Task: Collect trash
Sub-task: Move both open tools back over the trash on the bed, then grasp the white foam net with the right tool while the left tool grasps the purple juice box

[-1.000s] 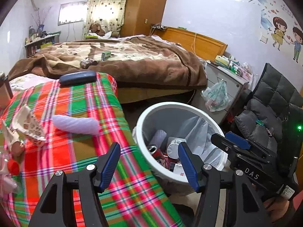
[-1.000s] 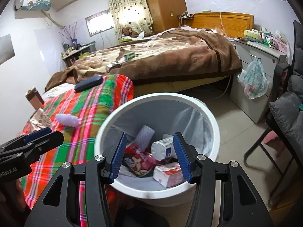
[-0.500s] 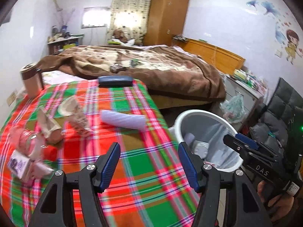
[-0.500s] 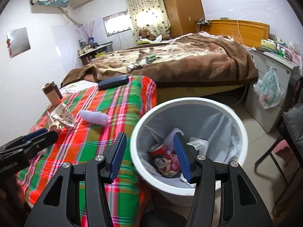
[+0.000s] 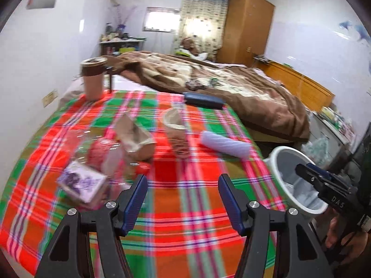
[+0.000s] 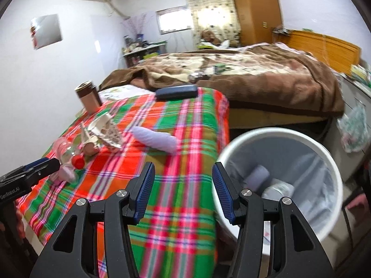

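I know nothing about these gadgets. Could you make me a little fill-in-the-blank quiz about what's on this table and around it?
1. The checked cloth covers the ____.
2. The white bin stands on the floor beside the table, and it is lined with a ____.
3. The lilac roll lies on the cloth between the dark blue case and the ____.
4. Both tongs, left and right, are open and hold ____.

Missing words: table; bag; bin; nothing
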`<action>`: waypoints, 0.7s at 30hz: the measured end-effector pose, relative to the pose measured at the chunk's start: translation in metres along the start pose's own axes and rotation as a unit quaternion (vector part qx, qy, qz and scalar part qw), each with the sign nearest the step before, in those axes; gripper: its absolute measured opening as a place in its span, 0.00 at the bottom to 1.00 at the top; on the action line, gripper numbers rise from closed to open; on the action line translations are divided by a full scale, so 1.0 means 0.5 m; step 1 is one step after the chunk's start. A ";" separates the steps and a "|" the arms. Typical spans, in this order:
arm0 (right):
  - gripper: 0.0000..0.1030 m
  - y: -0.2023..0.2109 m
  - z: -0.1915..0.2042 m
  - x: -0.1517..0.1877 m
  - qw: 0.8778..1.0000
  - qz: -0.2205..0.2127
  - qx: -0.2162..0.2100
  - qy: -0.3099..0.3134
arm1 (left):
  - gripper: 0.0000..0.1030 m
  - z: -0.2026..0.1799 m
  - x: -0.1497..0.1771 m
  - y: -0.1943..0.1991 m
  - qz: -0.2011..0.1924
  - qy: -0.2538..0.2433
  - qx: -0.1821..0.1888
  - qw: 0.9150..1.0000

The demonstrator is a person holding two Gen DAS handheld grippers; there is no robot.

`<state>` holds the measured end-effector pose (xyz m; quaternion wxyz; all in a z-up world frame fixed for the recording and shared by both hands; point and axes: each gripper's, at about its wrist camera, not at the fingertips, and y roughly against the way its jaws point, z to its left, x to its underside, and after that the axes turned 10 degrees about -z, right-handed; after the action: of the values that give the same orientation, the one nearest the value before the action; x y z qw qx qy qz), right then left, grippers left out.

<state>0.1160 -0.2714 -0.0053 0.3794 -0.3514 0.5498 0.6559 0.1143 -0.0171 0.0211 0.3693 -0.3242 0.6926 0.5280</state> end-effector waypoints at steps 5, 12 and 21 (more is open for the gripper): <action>0.51 -0.050 0.034 -0.019 0.999 0.012 -0.026 0.035 | 0.61 0.079 -0.004 -0.003 0.003 0.033 -0.037 0.999; 0.52 -0.136 0.054 -0.041 0.997 0.041 -0.047 0.052 | 0.61 0.172 -0.004 -0.004 0.005 0.055 -0.097 0.994; 0.52 -0.209 0.078 -0.039 0.991 0.064 -0.053 0.103 | 0.66 0.258 0.005 -0.027 0.027 0.118 -0.118 0.986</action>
<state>0.2156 -0.2239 -0.0297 0.2586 -0.4008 0.5722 0.6672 0.1465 0.1047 -0.0095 0.2303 -0.4066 0.6725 0.5738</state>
